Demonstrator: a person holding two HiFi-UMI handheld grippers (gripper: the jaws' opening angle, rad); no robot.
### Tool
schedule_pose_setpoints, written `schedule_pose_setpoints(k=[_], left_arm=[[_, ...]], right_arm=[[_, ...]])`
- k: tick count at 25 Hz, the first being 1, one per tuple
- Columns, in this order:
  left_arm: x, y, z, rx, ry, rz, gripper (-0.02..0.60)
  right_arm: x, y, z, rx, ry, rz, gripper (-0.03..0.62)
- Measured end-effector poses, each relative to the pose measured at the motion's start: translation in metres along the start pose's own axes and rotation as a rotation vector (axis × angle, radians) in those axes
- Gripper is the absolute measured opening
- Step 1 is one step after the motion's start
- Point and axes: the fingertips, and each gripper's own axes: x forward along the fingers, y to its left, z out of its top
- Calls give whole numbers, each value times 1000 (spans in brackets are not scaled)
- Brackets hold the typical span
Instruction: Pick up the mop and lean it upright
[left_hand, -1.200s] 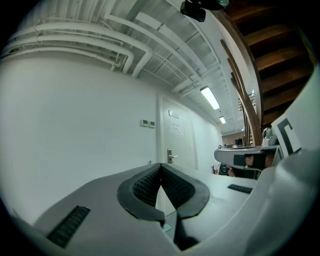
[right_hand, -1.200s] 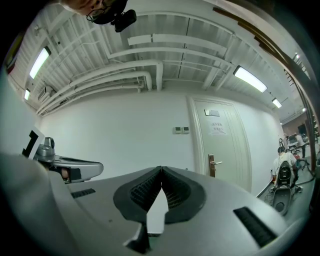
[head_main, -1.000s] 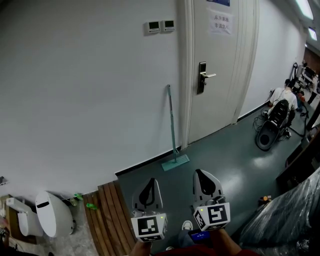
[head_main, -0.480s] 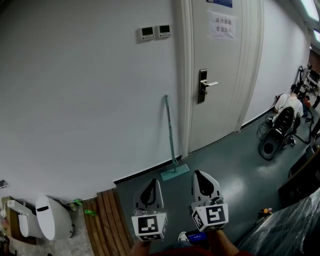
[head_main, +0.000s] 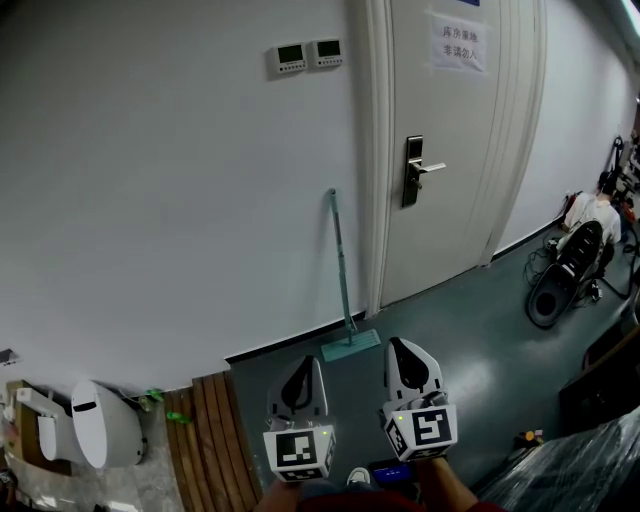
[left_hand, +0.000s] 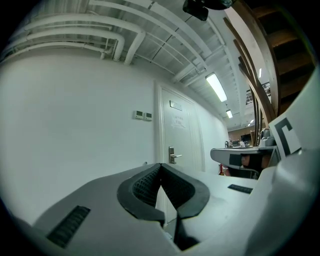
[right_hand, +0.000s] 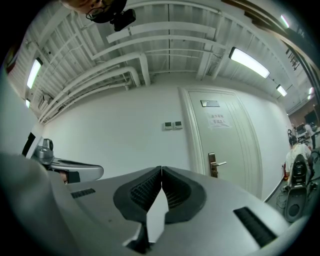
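A teal mop (head_main: 342, 270) stands upright against the white wall, just left of the door frame, its flat head (head_main: 351, 345) resting on the grey floor. My left gripper (head_main: 297, 372) and right gripper (head_main: 410, 355) are held side by side low in the head view, well short of the mop and apart from it. Both point level toward the wall. In the left gripper view the left gripper (left_hand: 160, 165) has its tips touching and nothing between them. The right gripper (right_hand: 161, 169) is likewise shut and empty. The jaws hide the mop in both gripper views.
A white door (head_main: 450, 150) with a lever handle (head_main: 417, 170) stands right of the mop. Wooden slats (head_main: 205, 430) and a white toilet (head_main: 100, 425) lie at the lower left. A person (head_main: 590, 215) crouches by equipment far right. Plastic-covered things (head_main: 585, 470) fill the lower right corner.
The view has shifted so the mop, door and wall sit slightly farther right and lower; both grippers stay shut and side by side, moving level together across the room.
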Motion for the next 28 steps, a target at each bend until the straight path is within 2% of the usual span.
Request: schedule_pose_setpoints(k=[14,28], left_arm=[[36,-2,-20,6,28,-6,14],[132,52,-13,-25,-24,-42,14]], right_arm=[[23,-25,-16,-3,19,-16,18],[129,-25,-26,-37,25,-26,18]])
